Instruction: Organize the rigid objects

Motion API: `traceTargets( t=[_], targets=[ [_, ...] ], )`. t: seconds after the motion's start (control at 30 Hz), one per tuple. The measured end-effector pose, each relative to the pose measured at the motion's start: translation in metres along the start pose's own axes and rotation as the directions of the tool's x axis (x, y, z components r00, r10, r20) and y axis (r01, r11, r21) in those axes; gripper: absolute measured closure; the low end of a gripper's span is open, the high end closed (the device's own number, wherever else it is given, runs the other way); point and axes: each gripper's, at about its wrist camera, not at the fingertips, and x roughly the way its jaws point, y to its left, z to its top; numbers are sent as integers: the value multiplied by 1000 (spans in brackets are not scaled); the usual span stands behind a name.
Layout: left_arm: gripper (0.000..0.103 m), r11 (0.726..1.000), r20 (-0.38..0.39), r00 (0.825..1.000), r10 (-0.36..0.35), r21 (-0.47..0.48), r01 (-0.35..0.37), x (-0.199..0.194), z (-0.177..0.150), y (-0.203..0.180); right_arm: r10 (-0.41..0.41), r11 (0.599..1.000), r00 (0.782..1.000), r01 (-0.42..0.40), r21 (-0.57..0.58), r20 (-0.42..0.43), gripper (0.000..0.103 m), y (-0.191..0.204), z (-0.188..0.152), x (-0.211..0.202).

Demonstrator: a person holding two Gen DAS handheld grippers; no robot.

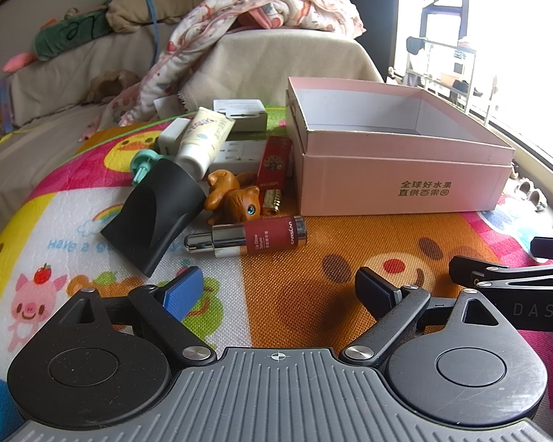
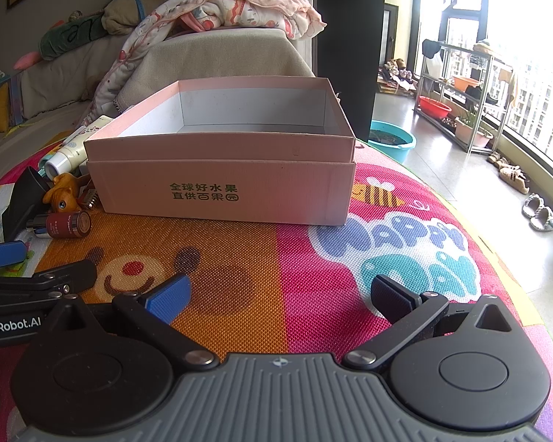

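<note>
Hovering low over the play mat (image 1: 295, 294), the left gripper (image 1: 280, 291) and right gripper (image 2: 280, 294) both stand with jaws apart, holding nothing. Beyond them the pink box (image 2: 225, 180) sits open; at its left side lie a lip serum tube (image 1: 254, 237), black nozzle (image 1: 155, 217), squirrel figurine (image 1: 236, 197) and cream tube (image 1: 202, 140).

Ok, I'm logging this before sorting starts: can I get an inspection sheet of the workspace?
Surface: colourful play mat, flat.
Job's things: pink box, open, looks empty; left of it a pile with red serum bottle, black nozzle, brown cat figurine, white tube.
Clutter: small white boxes behind the pile.
Grippers: left gripper and right gripper open, holding nothing.
Cables: nothing seen.
Surroundings: sofa with blanket; window.
</note>
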Motion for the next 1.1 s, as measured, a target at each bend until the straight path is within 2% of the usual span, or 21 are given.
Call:
traceTargets(
  t=[0.6, 0.7, 0.77, 0.83, 0.93, 0.97, 1.03, 1.1],
  targets=[
    [10, 1000, 1, 1000, -5, -3, 5, 0, -1, 3, 3, 1000, 1000, -3, 1, -1, 0, -2, 1, 1],
    [11, 999, 10, 1000, -30, -19, 30, -3, 1, 6, 16, 1000, 1000, -16, 8, -4, 0, -5, 2, 2],
    [14, 996, 30, 996, -80, -30, 81, -10, 0, 11, 29, 1000, 999, -29, -11, -28, 0, -5, 5, 3],
    [14, 996, 76, 993, -94, 2, 94, -26, -2, 18, 42, 999, 998, -44, -28, -52, 0, -4, 8, 3],
    [14, 994, 196, 978, -74, 89, 58, -48, 2, 39, 59, 997, 996, -62, -50, -66, 0, -6, 11, 6],
    [14, 992, 214, 974, -68, 118, 44, -50, 7, 51, 64, 996, 995, -68, -58, -71, 0, -6, 12, 6],
    [14, 988, 195, 978, -68, 152, 39, -43, 25, 76, 75, 994, 994, -80, -71, -83, 0, -7, 14, 7],
    [14, 979, 136, 982, -129, 175, 104, -26, 42, 98, 90, 992, 992, -98, -83, -90, 0, -9, 15, 8]
  ],
)
